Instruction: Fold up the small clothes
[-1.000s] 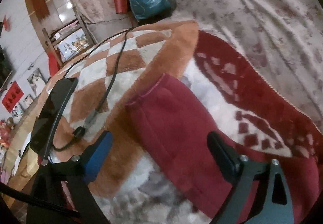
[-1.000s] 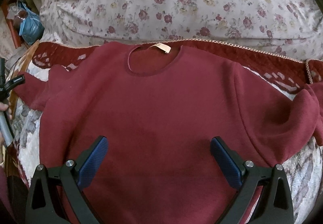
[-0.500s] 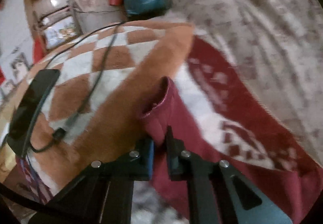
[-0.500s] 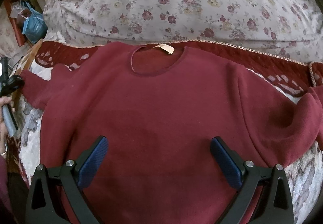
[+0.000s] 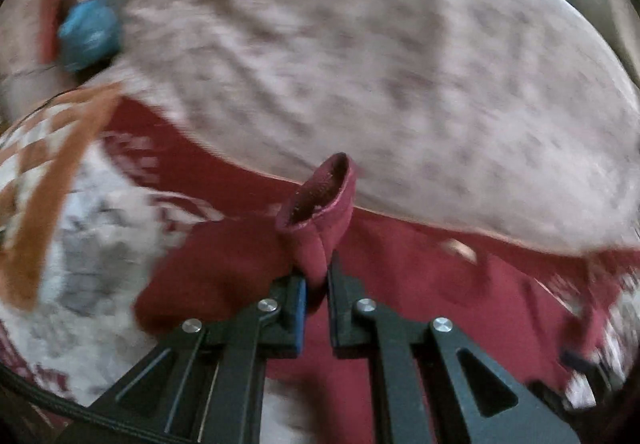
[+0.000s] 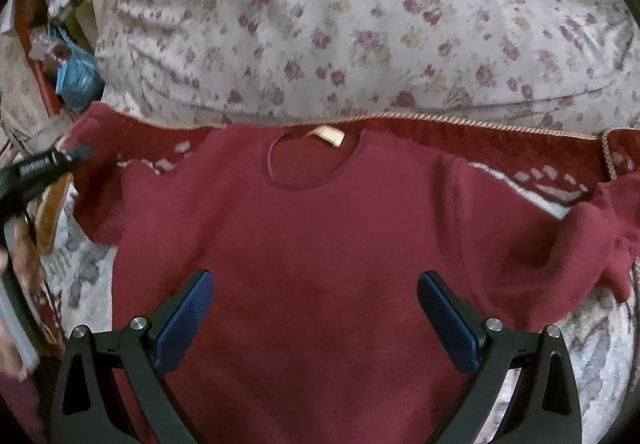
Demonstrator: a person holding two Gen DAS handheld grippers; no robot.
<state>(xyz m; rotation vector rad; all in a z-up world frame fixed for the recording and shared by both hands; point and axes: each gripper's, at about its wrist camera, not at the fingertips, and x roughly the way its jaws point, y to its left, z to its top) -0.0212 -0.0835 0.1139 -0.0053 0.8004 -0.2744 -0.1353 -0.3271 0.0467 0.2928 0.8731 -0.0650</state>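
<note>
Pinching the cuff of a dark red sweater [image 5: 320,244] between its closed fingers, the left gripper [image 5: 317,296] holds the sleeve end raised above the bed, the cuff's opening standing upright just past the fingertips while the rest of the sleeve drapes down to the left. In the right wrist view, the right gripper [image 6: 316,312] hovers above the lower chest of the garment with its jaws spread wide and gripping nothing, the blue pads [image 6: 186,320] well apart on either side. The sweater [image 6: 320,244] lies face up and spread flat across the middle of the bed, on a patterned red-and-white blanket [image 6: 532,188], its round neckline and cream label [image 6: 328,135] pointing toward the far edge. Its other sleeve lies bunched at the right edge of the bed. At the left edge the person's hand [image 6: 18,276] and the left gripper's black body appear, blurred. An orange-and-white checked blanket [image 5: 44,148] covers the near left corner in the left wrist view, which is smeared by motion. Beyond the blanket's braided trim, a large floral-print quilt [image 6: 360,24] is heaped along the far edge, and a blue plastic bag [image 6: 78,78] sits off the far left corner.
</note>
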